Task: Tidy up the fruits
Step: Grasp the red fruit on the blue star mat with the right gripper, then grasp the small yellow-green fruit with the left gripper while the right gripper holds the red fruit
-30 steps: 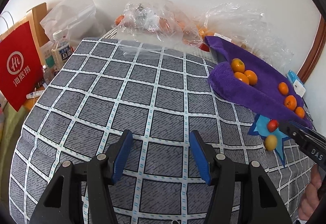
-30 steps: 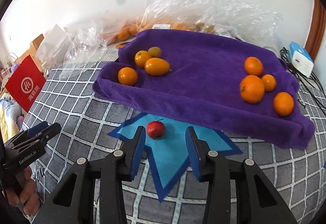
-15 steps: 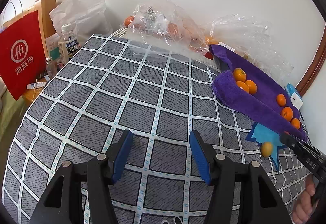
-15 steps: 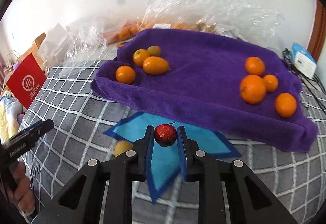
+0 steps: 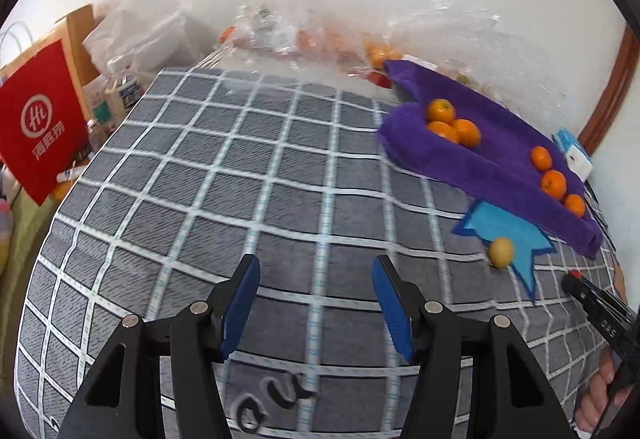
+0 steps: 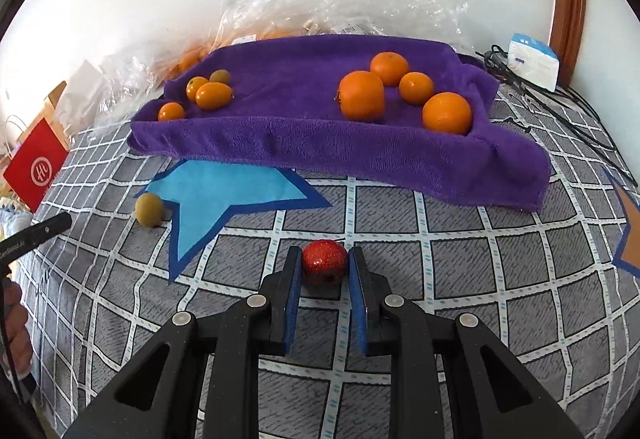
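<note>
Red fruit: small red fruit pinched between the right gripper pads, lower centre, over the grey checked cloth.
Left gripper: left gripper jaws apart, nothing between.
Nearby: yellow-green fruit beside blue star patch; oranges on purple towel.
Hidden: the left view shows only a red sliver at the right gripper's tip.
Left view only: red paper bag, bottles, blurred.

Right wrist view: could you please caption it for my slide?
Right gripper clamps a small red fruit above the checked cloth, before a purple towel of oranges.
</note>
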Tool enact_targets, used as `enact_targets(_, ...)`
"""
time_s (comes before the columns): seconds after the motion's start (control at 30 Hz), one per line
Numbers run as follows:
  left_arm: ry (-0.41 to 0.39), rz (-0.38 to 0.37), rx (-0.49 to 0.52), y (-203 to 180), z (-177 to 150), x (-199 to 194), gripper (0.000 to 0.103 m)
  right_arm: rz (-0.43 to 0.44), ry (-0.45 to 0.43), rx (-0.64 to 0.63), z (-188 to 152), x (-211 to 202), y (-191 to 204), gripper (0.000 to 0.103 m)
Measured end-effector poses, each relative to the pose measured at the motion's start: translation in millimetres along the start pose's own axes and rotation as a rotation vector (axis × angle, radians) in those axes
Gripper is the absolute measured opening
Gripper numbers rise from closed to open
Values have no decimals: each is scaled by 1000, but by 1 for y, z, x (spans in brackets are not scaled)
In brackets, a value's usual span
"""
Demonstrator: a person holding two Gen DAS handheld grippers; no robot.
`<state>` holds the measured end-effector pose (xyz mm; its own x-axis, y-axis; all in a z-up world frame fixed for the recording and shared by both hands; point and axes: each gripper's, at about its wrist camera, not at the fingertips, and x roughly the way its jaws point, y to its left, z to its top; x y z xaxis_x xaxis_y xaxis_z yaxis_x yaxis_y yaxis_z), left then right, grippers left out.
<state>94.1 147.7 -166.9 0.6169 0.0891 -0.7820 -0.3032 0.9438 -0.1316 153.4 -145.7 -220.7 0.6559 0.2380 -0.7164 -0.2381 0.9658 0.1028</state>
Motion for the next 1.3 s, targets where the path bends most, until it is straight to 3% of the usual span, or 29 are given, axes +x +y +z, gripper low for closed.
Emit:
enact_targets(0.23,0,-99,87,-57,3,0,56,-3,-46,-12,-5,-13,-5,23)
enact_targets(0.37,24,-159,105,-88,0,10,56,-95,-73,-28,-11,-22,-15,23)
enact_targets(0.43,31,-167,127,-102,-1,16,56,-91,-78,-28,-13,-22,-20,23)
enact_targets(0.63,58,-182,132,-124,-1,29,40,-36,-71,-2,-15,-23,-30,23)
enact_targets(0.7,65,-187,127,-126,0,34,35,-37,-52,1,-13,-19,-30,23)
enact_targets(0.77,54,-178,127,-129,-1,37,23,-31,-51,-2,-13,-18,-30,23)
enact_targets(1.3,40,-175,62,-88,-9,13,23,-14,-58,21,-14,-20,-35,23)
